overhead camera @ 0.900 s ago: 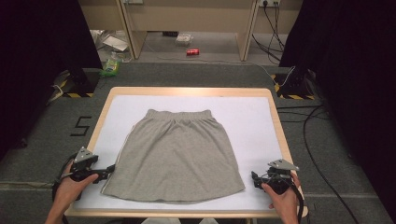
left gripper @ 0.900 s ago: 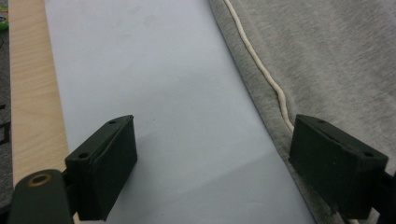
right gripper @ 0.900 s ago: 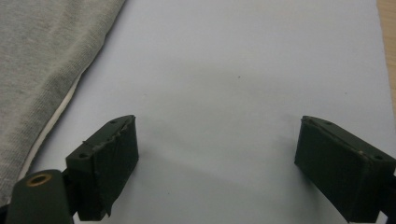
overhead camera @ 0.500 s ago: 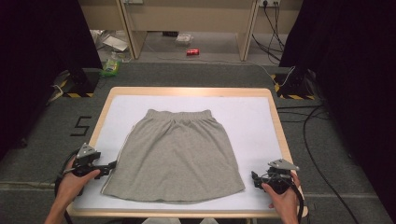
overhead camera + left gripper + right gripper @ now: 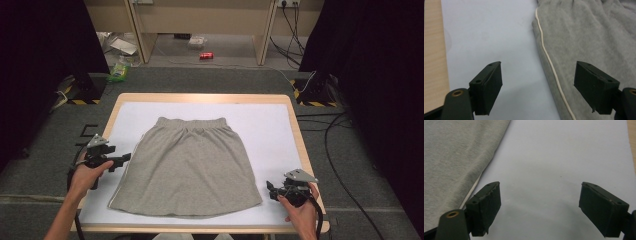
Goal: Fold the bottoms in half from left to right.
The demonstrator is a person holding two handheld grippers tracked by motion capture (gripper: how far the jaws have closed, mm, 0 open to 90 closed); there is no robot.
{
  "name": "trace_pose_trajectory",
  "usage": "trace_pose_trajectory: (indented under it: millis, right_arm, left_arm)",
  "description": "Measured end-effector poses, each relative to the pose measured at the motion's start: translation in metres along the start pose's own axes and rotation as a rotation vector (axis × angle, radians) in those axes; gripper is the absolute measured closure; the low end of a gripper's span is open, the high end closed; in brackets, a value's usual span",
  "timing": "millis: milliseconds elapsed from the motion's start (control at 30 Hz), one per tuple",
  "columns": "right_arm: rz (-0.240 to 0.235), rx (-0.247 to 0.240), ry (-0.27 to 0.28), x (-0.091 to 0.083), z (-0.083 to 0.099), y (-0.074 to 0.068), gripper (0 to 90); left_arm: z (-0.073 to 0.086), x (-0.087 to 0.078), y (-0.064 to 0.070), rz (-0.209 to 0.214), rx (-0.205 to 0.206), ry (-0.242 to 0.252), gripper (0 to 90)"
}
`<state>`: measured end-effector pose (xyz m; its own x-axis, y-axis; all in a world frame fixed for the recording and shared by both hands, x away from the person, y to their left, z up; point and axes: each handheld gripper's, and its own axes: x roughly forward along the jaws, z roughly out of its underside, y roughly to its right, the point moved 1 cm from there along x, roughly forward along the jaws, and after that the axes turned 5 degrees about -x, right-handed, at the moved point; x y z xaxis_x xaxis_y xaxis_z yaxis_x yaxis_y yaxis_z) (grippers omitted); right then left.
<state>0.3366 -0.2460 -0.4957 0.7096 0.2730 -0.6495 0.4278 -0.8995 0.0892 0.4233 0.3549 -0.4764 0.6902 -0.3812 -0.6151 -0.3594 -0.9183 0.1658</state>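
Soft grey cloth skirt (image 5: 187, 167), matt white sheet (image 5: 270, 130)

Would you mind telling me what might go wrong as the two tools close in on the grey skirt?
1. The left tool stands open at the skirt side edge, where a cream piping line runs; it may pinch only the top layer, so the skirt could peel apart when lifted.
2. The right tool, also open, sits over bare white sheet beside the hem corner; closing there might miss the cloth or drag the sheet.

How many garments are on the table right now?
1: a grey skirt lies flat mid-table, waistband at the far side. The left tool is open at its left edge, the right tool near its right hem corner.
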Motion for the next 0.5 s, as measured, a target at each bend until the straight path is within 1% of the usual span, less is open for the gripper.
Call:
trace_pose_trajectory:
  millis: [100, 133, 167, 200, 233, 267, 367, 500]
  right_arm:
    - [-0.008, -0.013, 0.001, 0.001, -0.001, -0.002, 18.0]
    - [-0.009, -0.008, 0.0, 0.001, -0.001, -0.004, 18.0]
    - [-0.01, -0.013, 0.001, 0.0, -0.002, -0.005, 18.0]
    - [-0.013, -0.016, 0.002, 0.001, -0.003, -0.006, 18.0]
    - [-0.013, -0.016, 0.002, 0.001, -0.003, -0.006, 18.0]
    - [-0.015, -0.015, 0.003, 0.001, -0.003, -0.007, 18.0]
    - [-0.024, -0.024, -0.005, 0.003, -0.005, -0.01, 18.0]
    - [-0.039, -0.045, -0.004, 0.005, -0.008, -0.017, 18.5]
  left_arm:
    - [-0.011, 0.005, 0.0, 0.014, -0.008, -0.001, 24.1]
    - [-0.014, 0.008, 0.0, 0.018, -0.008, -0.004, 24.4]
    - [-0.019, 0.012, 0.0, 0.02, -0.015, -0.003, 24.9]
    - [-0.019, 0.012, 0.0, 0.02, -0.015, -0.003, 26.2]
    - [-0.021, 0.014, 0.0, 0.036, -0.034, -0.005, 26.2]
    - [-0.023, 0.016, 0.001, 0.042, -0.041, -0.003, 26.5]
    - [-0.028, 0.023, 0.003, 0.015, -0.014, -0.016, 27.4]
    - [-0.036, 0.032, 0.005, 0.034, -0.025, -0.014, 30.4]
